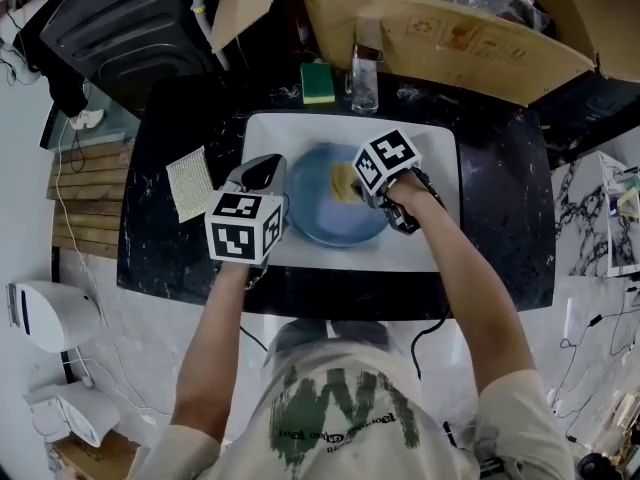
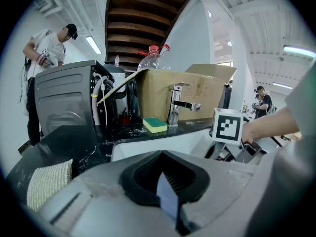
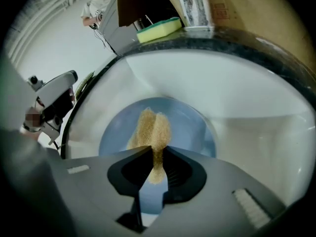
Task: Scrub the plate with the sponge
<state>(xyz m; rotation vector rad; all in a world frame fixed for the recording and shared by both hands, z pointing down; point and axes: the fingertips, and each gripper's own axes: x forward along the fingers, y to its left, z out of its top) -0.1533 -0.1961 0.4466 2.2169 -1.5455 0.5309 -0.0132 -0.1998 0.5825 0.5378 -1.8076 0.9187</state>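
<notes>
Right gripper view: your right gripper [image 3: 156,154] pinches tan sponge [image 3: 150,127] against blue plate [image 3: 190,127]; your left gripper [image 2: 165,181] clamps that plate's left rim.

The round pale-blue plate [image 1: 322,220] lies flat in the white sink [image 1: 440,148], its rim clamped in the left tongs [image 2: 168,195]. The coarse tan sponge [image 3: 150,130], folded in the right tongs [image 3: 155,154], rests on the plate's middle.

A beige, green-printed T-shirt [image 1: 340,418], and grey hand-held grippers [image 2: 167,194] [image 3: 155,164] bearing black-and-white marker cubes [image 1: 245,230] [image 1: 387,160].
</notes>
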